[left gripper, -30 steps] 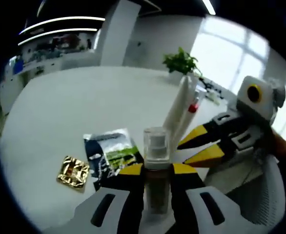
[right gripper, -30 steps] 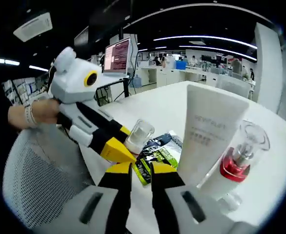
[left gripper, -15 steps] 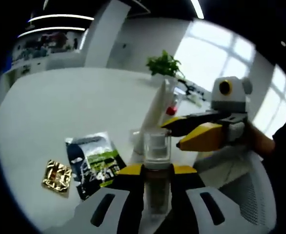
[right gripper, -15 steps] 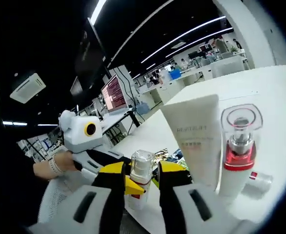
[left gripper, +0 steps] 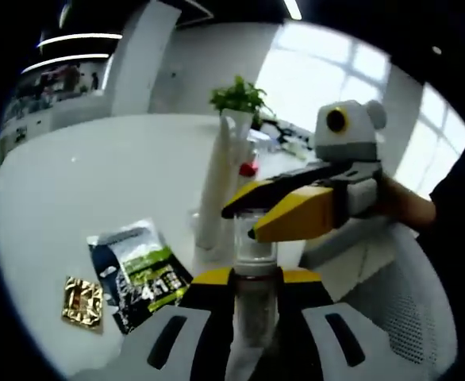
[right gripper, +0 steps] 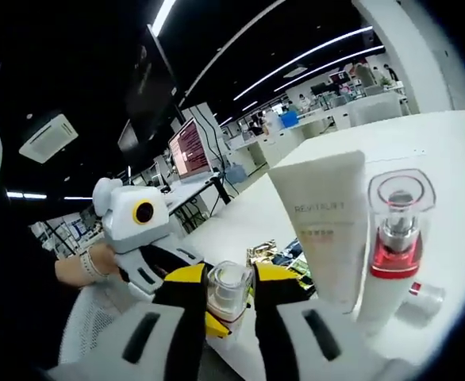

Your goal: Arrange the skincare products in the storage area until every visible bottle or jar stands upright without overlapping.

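A small spray bottle with a clear cap stands upright between my left gripper's yellow jaws, which are shut on its body. My right gripper reaches in from the right, with its jaws at the cap. In the right gripper view that cap fills the gap in my right gripper, touching both jaws. My left gripper comes in from the left. A white tube and a red pump bottle stand upright side by side on the white table.
A dark and green sachet and a gold sachet lie flat on the table, left of the tube. A potted plant stands at the far edge. A grey mesh chair is beside the table. A hand holds the left gripper.
My right gripper has come down from above the bottle onto its clear cap. The left gripper still holds the bottle. Both views have shifted with the hands.
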